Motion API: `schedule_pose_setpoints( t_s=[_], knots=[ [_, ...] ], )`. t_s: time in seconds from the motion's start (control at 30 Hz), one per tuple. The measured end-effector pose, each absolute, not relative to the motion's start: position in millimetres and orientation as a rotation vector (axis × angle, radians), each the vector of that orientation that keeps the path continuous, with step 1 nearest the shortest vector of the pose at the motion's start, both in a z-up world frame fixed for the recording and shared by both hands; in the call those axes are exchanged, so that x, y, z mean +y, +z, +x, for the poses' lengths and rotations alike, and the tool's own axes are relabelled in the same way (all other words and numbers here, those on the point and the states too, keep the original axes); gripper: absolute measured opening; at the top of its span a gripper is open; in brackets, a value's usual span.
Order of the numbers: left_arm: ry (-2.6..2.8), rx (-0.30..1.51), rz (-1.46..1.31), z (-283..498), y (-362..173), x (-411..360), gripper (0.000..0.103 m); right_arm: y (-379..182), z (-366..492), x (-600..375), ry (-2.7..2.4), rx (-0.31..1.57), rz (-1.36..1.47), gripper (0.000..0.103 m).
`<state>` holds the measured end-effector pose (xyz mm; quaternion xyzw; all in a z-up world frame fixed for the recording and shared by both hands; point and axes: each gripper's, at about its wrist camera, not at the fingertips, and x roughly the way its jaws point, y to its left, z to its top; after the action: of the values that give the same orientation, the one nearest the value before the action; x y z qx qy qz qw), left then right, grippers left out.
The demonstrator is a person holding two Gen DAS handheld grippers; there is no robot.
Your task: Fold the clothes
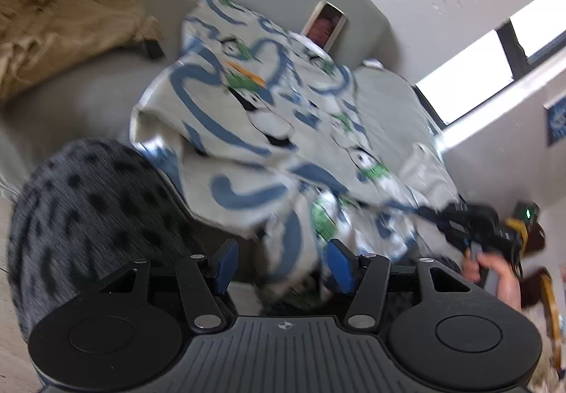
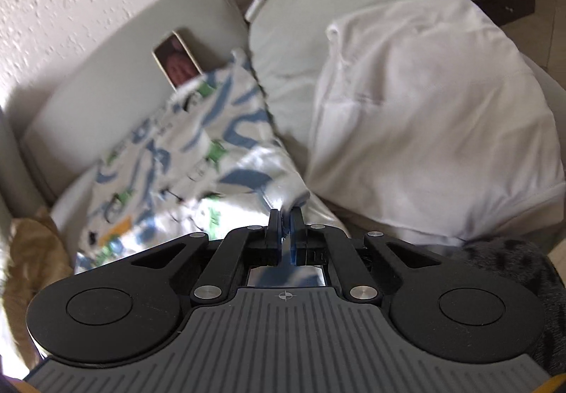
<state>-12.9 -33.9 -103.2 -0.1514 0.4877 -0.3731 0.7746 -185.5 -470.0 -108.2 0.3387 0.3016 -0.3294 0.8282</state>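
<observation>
Our right tongs [image 2: 286,216] pinch the soft, limp printed garment [image 2: 184,145] by its edge; left tongs [image 1: 283,267] hang spread beneath it.

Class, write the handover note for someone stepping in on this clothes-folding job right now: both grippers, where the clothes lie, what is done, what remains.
Right gripper: shut on an edge of the patterned garment.
Left gripper: open, with the garment's lower folds hanging between its fingers, not clamped.
Patterned garment: spread rumpled on the grey couch, no neat fold visible.
White garment: draped over a cushion, untouched.
Tan garment: heaped at the couch's far end.
Left: grip with the left gripper, straighten, fold; then the others.
</observation>
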Motion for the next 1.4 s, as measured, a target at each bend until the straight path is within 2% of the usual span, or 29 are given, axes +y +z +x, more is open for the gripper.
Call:
schedule_pose_setpoints(
  t_s=[0.23, 0.33, 0.37, 0.43, 0.53, 0.7, 0.73, 0.83, 0.97, 1.07, 1.2, 1.27, 1.4],
  knots=[
    [-0.623, 0.905, -0.310, 36, -82, -54, 0.051, -124, -179, -468, -0.693, 0.711, 0.674, 0.004],
    [-0.520, 0.926, -0.307, 61, -83, -73, 0.050, -126, -178, -466, -0.686, 0.744, 0.672, 0.006],
    [-0.495, 0.945, -0.299, 68, -85, -79, 0.050, -125, -179, -464, -0.693, 0.757, 0.668, 0.009],
    [-0.495, 0.963, -0.265, 76, -88, -90, 0.050, -118, -186, -462, -0.737, 0.778, 0.680, 0.030],
    [-0.504, 0.994, -0.194, 81, -98, -99, 0.050, -101, -201, -454, -0.777, 0.734, 0.670, 0.039],
    [-0.471, 1.072, -0.115, 85, -120, -101, 0.049, -86, -186, -434, -0.706, 0.672, 0.549, 0.041],
    [-0.462, 1.081, -0.091, 85, -124, -100, 0.046, -92, -176, -433, -0.652, 0.688, 0.550, 0.039],
    [-0.438, 1.097, -0.005, 85, -128, -97, 0.031, -114, -148, -435, -0.564, 0.742, 0.535, 0.036],
    [-0.418, 1.130, 0.034, 84, -128, -92, 0.029, -150, -128, -453, -0.644, 0.863, 0.553, 0.036],
    [-0.404, 1.128, 0.056, 79, -130, -93, 0.029, -151, -136, -466, -0.664, 0.828, 0.582, 0.029],
    [-0.398, 1.123, 0.053, 77, -130, -94, 0.028, -114, -160, -468, -0.661, 0.656, 0.626, 0.037],
    [-0.400, 1.128, 0.039, 78, -131, -92, 0.028, -100, -162, -475, -0.638, 0.606, 0.663, 0.046],
    [-0.400, 1.143, 0.002, 80, -131, -89, 0.028, -112, -143, -505, -0.558, 0.651, 0.849, 0.045]
  ],
)
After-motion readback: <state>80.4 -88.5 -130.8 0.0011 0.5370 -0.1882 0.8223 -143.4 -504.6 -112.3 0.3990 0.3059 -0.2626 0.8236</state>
